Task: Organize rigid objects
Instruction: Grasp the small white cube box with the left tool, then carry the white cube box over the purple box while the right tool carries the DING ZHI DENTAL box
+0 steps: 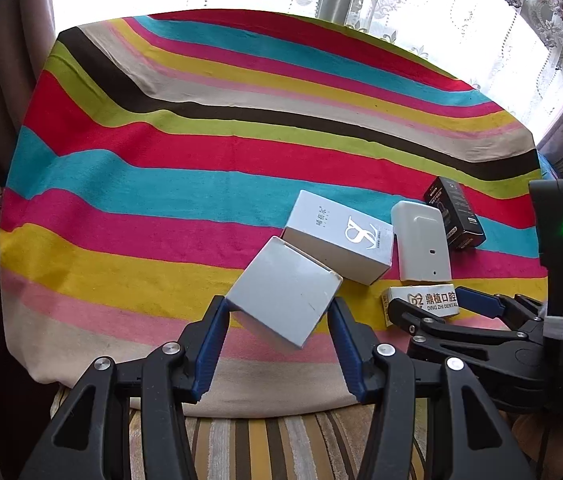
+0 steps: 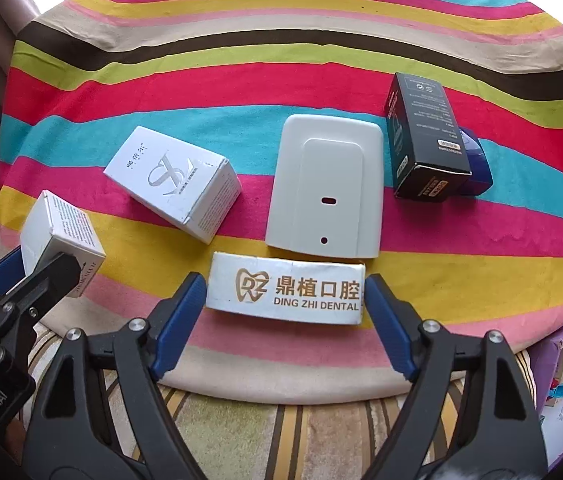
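- While the left wrist view looks down over the striped cloth (image 1: 201, 152), the left gripper (image 1: 277, 312) is clamped on a small white box (image 1: 285, 292), its blue pads (image 1: 213, 344) pressing two opposite sides; the box hangs clear of the cloth near its front edge, turned corner-on, so no long axis reads clearly.
- Lifted that way, I judge it is being carried to join the others: a white logo box (image 1: 341, 236), a cream plastic case (image 1: 421, 240) and a black box (image 1: 453, 212) lie in a loose row toward the cloth's right side.
- From the right wrist view, the right gripper (image 2: 285, 300) stands spread around the dental box (image 2: 285, 288), pads just beside its short ends, not visibly pressing.
- That box lies flat near the front edge, long axis running left to right along the stripes, just in front of the cream case; the straddle looks like a setup for an end-to-end grasp.
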The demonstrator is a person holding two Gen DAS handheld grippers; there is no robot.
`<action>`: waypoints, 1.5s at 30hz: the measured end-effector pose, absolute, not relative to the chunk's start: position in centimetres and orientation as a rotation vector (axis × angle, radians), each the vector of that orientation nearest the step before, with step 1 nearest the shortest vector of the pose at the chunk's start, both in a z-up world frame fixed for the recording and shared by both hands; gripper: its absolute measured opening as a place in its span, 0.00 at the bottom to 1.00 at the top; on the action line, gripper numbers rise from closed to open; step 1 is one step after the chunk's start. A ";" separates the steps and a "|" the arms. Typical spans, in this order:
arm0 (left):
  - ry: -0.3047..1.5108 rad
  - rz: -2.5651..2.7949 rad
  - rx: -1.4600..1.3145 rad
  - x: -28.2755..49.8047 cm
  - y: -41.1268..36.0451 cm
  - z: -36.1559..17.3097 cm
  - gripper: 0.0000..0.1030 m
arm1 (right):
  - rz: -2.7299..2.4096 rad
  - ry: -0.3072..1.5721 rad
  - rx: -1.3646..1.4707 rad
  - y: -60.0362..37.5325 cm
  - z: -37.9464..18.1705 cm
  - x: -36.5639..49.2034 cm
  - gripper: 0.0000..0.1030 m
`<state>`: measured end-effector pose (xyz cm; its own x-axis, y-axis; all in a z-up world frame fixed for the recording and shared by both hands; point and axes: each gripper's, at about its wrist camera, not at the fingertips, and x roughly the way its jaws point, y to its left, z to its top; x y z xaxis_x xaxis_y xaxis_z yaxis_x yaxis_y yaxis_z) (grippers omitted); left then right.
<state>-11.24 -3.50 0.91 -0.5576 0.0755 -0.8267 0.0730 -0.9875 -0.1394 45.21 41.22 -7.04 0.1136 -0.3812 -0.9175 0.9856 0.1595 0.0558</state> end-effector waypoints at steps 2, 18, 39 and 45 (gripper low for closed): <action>-0.272 2.770 -1.467 -10.6 -3.4 1.1 0.51 | -1.200 0.916 0.845 41.4 -6.9 45.3 0.80; -0.269 2.680 -1.396 -7.1 1.8 2.7 0.50 | -1.199 0.811 0.820 45.6 -3.6 41.4 0.80; -0.062 2.457 -1.334 -4.4 14.3 4.0 0.50 | -1.355 0.644 0.918 52.9 -1.1 26.3 0.80; 0.031 2.356 -1.319 -3.3 19.4 4.3 0.50 | -1.453 0.616 0.972 56.3 -1.6 19.5 0.80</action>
<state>-3.26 19.42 4.34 -0.4497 0.3624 -0.8163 -0.3838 -0.9037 -0.1898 19.53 56.32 -1.60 0.0725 -0.5300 -0.8449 0.9756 -0.1382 0.1704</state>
